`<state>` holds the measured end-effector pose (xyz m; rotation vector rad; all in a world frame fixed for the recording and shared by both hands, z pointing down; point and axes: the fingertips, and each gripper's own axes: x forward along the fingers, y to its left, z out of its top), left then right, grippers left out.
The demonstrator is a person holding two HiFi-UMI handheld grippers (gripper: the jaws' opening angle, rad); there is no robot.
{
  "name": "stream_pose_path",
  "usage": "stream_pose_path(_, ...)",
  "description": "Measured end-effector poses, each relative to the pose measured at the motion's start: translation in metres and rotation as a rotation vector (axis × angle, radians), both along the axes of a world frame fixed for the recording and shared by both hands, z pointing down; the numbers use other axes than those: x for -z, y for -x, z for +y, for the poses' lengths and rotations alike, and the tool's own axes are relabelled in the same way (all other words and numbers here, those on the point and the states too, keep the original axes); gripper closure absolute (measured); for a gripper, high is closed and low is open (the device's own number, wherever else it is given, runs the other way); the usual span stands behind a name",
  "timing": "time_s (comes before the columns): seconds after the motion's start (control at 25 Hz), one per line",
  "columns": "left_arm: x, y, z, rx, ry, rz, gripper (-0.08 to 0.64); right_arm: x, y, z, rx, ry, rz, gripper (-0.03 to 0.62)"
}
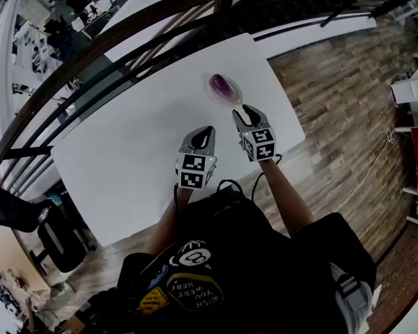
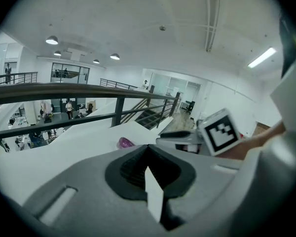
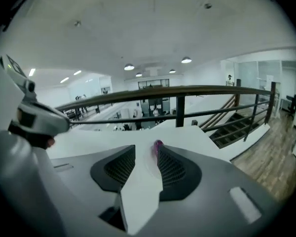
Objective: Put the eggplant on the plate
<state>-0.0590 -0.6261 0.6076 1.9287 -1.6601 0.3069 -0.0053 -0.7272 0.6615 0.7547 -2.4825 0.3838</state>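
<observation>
The glossy purple eggplant [image 1: 223,85] is sitting on the pale round plate [image 1: 235,97], so the right gripper [image 1: 246,110] is hovering open-jawed and empty, the left gripper [image 1: 207,130] idling closed on nothing.

We observe a white desk [image 1: 125,165] on a wood-plank floor [image 1: 334,96], set directly beside a dark metal railing [image 1: 125,30] with a curved handrail, and a black office chair [image 1: 59,245] near the desk's left corner. Beyond the railing, a staircase [image 3: 237,127] descends to a lower level [image 2: 39,127]. Overhead, the white ceiling [image 2: 138,23] carries lit round lamps [image 2: 52,40] and one strip light [image 2: 266,57], and we note glass partitions [image 2: 172,85] along the far wall.
</observation>
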Motion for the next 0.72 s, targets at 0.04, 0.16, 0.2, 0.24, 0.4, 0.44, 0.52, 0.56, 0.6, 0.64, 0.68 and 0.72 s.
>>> stream_pose_path(0.04, 0.003, -0.006, -0.001, -0.013, -0.005, 0.002, 0.555, 0.020, -0.008, 0.014, -0.030, -0.005, -0.047, 0.457)
stream_pose_path(0.16, 0.013, -0.024, -0.004, -0.047, -0.026, -0.007, 0.555, 0.062, -0.032, 0.051, -0.088, -0.009, -0.137, 0.563)
stream_pose_path(0.2, 0.015, -0.029, -0.003, -0.052, -0.032, -0.011, 0.555, 0.070, -0.037, 0.064, -0.090, -0.008, -0.154, 0.594)
stream_pose_path(0.24, 0.018, -0.033, -0.002, -0.057, -0.038, -0.014, 0.555, 0.076, -0.041, 0.076, -0.085, -0.009, -0.165, 0.594)
stream_pose_path(0.4, 0.030, -0.046, 0.006, -0.097, -0.062, -0.044, 0.555, 0.092, -0.050, 0.103, -0.078, -0.035, -0.187, 0.594)
stream_pose_path(0.44, 0.033, -0.049, 0.009, -0.108, -0.067, -0.052, 0.555, 0.094, -0.053, 0.104, -0.084, -0.040, -0.192, 0.594)
stream_pose_path(0.52, 0.036, -0.056, 0.014, -0.121, -0.071, -0.059, 0.555, 0.099, -0.059, 0.104, -0.091, -0.052, -0.196, 0.594)
stream_pose_path(0.56, 0.037, -0.060, 0.016, -0.124, -0.072, -0.058, 0.555, 0.102, -0.062, 0.104, -0.087, -0.061, -0.194, 0.594)
stream_pose_path(0.6, 0.037, -0.063, 0.017, -0.126, -0.072, -0.055, 0.555, 0.105, -0.064, 0.104, -0.079, -0.073, -0.190, 0.594)
stream_pose_path(0.64, 0.037, -0.065, 0.018, -0.129, -0.073, -0.054, 0.555, 0.108, -0.065, 0.105, -0.070, -0.082, -0.190, 0.594)
stream_pose_path(0.68, 0.037, -0.065, 0.018, -0.131, -0.076, -0.054, 0.555, 0.110, -0.065, 0.105, -0.063, -0.084, -0.194, 0.594)
stream_pose_path(0.72, 0.038, -0.065, 0.019, -0.134, -0.080, -0.057, 0.555, 0.112, -0.065, 0.106, -0.061, -0.080, -0.200, 0.594)
